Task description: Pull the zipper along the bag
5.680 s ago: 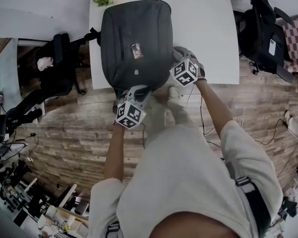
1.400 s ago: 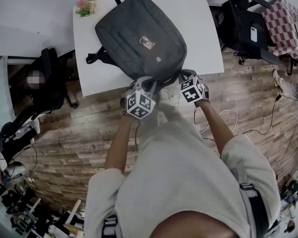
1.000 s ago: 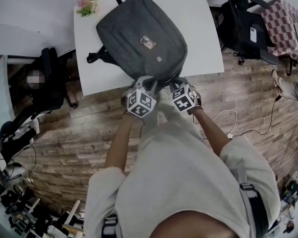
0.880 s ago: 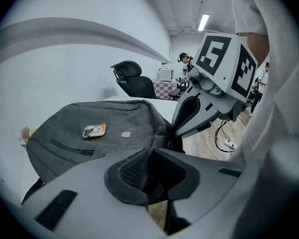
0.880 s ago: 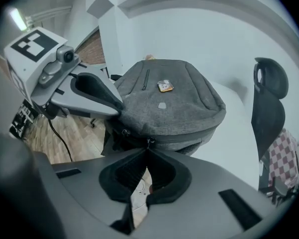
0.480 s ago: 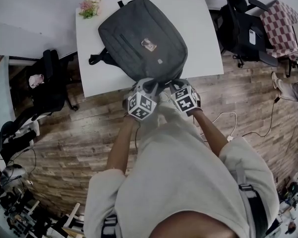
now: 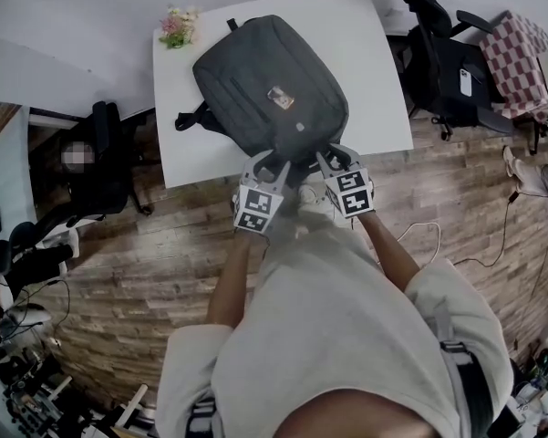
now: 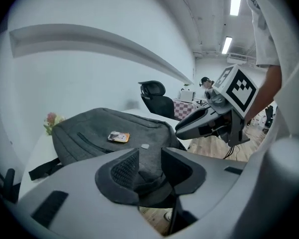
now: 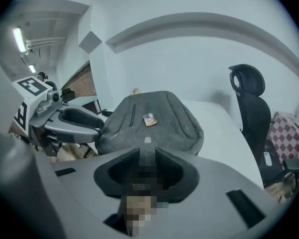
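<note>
A dark grey backpack (image 7: 269, 85) lies flat on the white table (image 7: 374, 71), with a small orange tag (image 7: 280, 96) on its front. Both grippers hover side by side just above its near end, at the table's front edge. My left gripper (image 7: 272, 164) has just been opening its jaws. In the left gripper view the bag (image 8: 104, 131) shows through the gap, and the pads (image 8: 123, 169) stand off it. My right gripper (image 7: 333, 159) has also just been opening. A blurred patch covers part of its gap in the right gripper view, and its pads (image 9: 123, 167) press on nothing. The zipper pull is not visible.
A small bunch of flowers (image 7: 178, 26) sits at the table's far left corner. A black office chair (image 7: 100, 153) stands to the left and another (image 7: 442, 57) to the right, beside a checkered cloth (image 7: 520, 57). Cables (image 7: 429, 235) lie on the wooden floor.
Both grippers have risen off the bag's near end and drawn slightly apart. Both pairs of jaws now stand apart.
</note>
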### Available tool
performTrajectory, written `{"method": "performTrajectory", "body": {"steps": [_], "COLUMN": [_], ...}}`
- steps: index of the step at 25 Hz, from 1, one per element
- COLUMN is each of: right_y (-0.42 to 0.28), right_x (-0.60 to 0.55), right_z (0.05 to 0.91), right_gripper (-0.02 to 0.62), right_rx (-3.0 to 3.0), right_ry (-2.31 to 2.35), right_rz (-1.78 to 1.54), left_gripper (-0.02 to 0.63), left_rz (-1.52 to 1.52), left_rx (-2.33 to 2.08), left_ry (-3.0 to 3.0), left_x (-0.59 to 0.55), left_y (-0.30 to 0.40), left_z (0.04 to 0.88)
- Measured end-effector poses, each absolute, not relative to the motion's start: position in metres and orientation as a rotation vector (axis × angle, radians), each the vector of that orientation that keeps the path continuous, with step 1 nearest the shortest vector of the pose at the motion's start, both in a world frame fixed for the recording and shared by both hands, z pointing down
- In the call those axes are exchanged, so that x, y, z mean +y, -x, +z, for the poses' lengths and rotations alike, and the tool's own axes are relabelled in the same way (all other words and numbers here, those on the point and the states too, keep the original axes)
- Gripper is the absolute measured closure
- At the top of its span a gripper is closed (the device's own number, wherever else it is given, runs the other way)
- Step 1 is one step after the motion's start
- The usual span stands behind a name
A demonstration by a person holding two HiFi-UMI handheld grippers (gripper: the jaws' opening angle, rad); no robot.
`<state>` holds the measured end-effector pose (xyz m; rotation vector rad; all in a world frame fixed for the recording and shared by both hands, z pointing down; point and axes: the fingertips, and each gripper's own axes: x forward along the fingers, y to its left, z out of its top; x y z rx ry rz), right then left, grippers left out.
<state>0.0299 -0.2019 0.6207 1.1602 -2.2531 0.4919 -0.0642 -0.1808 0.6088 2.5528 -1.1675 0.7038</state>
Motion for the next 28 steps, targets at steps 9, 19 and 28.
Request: {"method": "performTrajectory", "body": {"steps": [9, 19, 28], "right_y": [-0.023, 0.005, 0.021], "right_x": [-0.248, -0.282, -0.292], "right_z": [0.549, 0.486, 0.461], "right_gripper": [0.552, 0.581, 0.581], "right_rx": [-2.388, -2.515, -2.583], "right_ry": [-1.305, -1.343, -1.320], "right_rz": [0.391, 0.227, 0.147], "left_gripper": [0.526, 0.565, 0.580], "left_rz": [0.520, 0.373, 0.312], "left_rx": [-1.466, -1.672, -1.775], "left_ry": [-2.541, -2.533, -2.481], "left_x": [-0.214, -0.244, -0.253], "left_y": [0.110, 0.157, 0.180], "left_z": [0.538, 0.477, 0.457]}}
